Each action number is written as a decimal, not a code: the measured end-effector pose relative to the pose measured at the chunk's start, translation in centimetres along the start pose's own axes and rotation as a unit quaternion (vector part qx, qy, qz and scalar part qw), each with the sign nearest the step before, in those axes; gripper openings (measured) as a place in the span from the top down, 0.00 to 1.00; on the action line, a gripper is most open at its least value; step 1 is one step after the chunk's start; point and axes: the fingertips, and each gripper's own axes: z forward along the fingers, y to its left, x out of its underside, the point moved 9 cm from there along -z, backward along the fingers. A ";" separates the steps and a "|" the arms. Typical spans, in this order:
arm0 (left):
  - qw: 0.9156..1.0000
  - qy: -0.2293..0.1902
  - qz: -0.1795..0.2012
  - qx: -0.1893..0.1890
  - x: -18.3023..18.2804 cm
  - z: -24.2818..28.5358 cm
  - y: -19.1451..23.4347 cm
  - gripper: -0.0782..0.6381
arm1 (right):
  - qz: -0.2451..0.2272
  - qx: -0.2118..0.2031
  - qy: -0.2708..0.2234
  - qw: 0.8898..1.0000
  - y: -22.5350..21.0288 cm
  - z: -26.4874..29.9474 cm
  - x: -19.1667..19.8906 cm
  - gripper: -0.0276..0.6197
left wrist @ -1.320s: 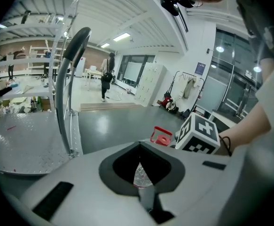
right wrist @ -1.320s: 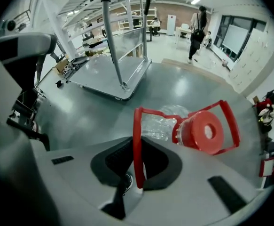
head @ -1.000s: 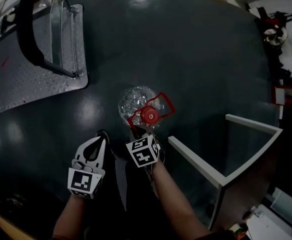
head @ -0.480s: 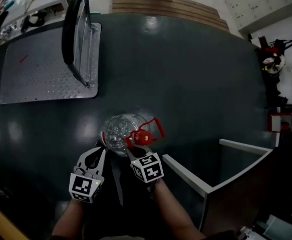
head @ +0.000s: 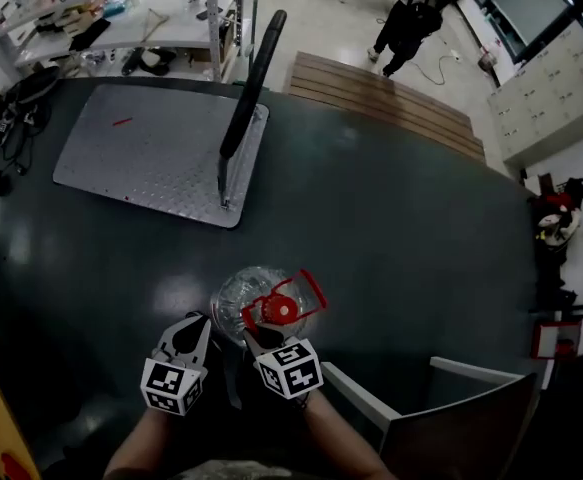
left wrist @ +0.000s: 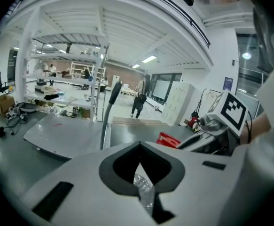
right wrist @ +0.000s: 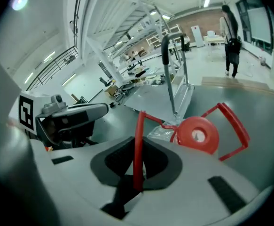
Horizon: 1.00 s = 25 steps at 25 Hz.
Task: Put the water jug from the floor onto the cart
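Note:
A clear water jug (head: 237,293) with a red cap (head: 280,310) hangs above the dark floor just in front of me. My right gripper (head: 262,334) is shut on the jug's red wire handle (right wrist: 137,145), which runs up between its jaws; the cap (right wrist: 198,134) sits just beyond. Beside the jug's left flank, my left gripper (head: 199,324) has its jaws together with nothing gripped, and clear plastic (left wrist: 144,187) shows below their gap. The cart, a grey checker-plate platform (head: 151,153) with an upright black handle (head: 251,78), stands ahead to the left.
A white frame (head: 371,398) stands on the floor at the lower right. Wooden planks (head: 381,103) lie beyond the dark floor. A person (head: 406,23) stands far off. Shelves with clutter (head: 121,13) and cables (head: 11,118) line the left side.
Both grippers have risen with the jug, which now hangs off the floor from the right gripper. The view has lifted, bringing the whole cart and the room beyond into sight.

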 end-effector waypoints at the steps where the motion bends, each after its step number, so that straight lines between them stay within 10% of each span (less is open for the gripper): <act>1: 1.000 -0.005 -0.005 -0.009 -0.3 -1.0 0.3 0.88 | -0.014 -0.001 0.004 1.000 0.7 -0.2 -0.4 0.91; 12: 0.993 -0.071 -0.030 -0.094 -4.0 -8.4 8.1 0.88 | -0.118 -0.019 0.025 0.993 7.3 2.2 -8.3 0.91; 25: 0.990 -0.105 -0.010 -0.095 -8.2 -11.8 21.5 0.88 | -0.129 -0.041 0.018 0.991 12.9 12.4 -17.9 0.91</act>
